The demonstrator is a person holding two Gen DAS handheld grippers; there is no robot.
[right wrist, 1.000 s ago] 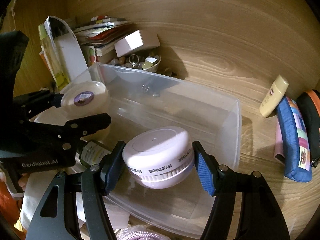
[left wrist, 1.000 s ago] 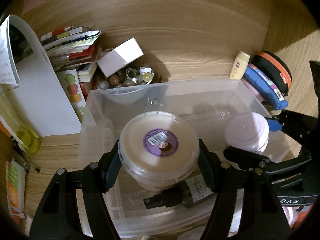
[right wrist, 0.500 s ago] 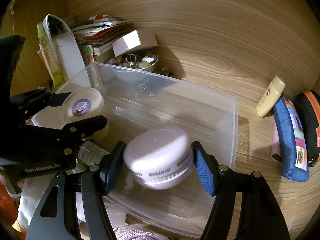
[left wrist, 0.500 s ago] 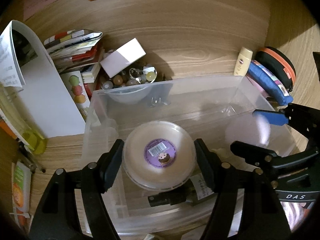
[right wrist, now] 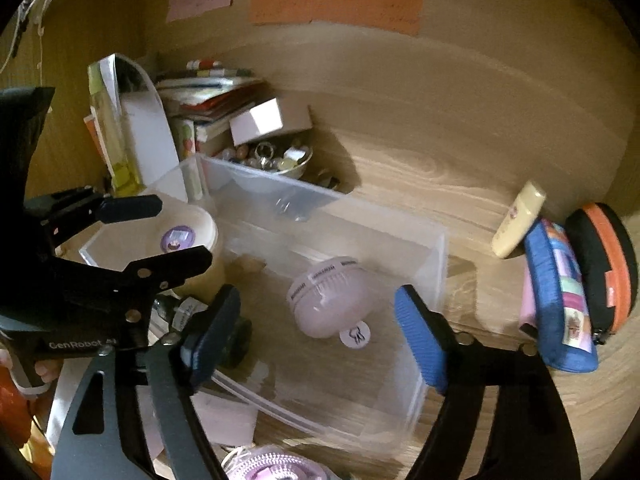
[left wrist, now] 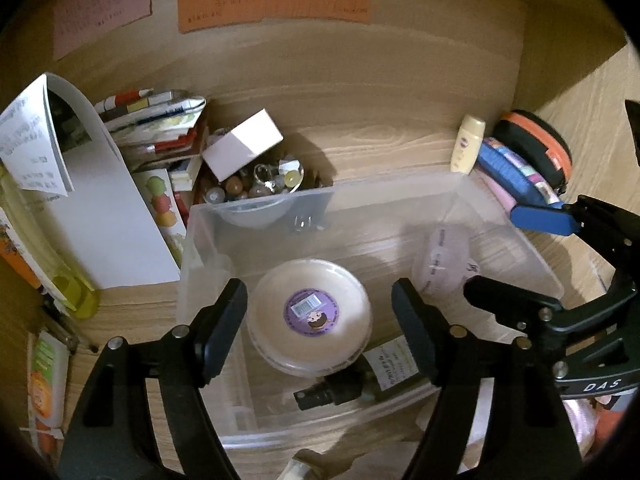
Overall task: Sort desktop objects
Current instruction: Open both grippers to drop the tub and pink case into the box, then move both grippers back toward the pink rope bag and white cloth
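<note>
A clear plastic bin (left wrist: 400,192) (right wrist: 436,264) stands on the wooden desk. A cream tub with a purple label (left wrist: 308,316) (right wrist: 180,240) sits inside it at the left. A pale pink round device (right wrist: 328,300) (left wrist: 440,264) lies tipped on its side inside at the right. A dark spray bottle (left wrist: 352,384) lies at the bin's near side. My left gripper (left wrist: 320,320) is open and empty above the tub. My right gripper (right wrist: 316,332) is open and empty above the pink device.
A bowl of small trinkets (left wrist: 260,184) with a white box (left wrist: 240,144) on it stands behind the bin. Books and papers (left wrist: 100,200) are stacked at the left. A cream tube (right wrist: 516,220), a blue pouch (right wrist: 560,292) and an orange-black case (right wrist: 608,260) lie at the right.
Both grippers have opened and pulled back upward. The tub and the pink device have dropped into the bin, and the pink device has tipped over.
</note>
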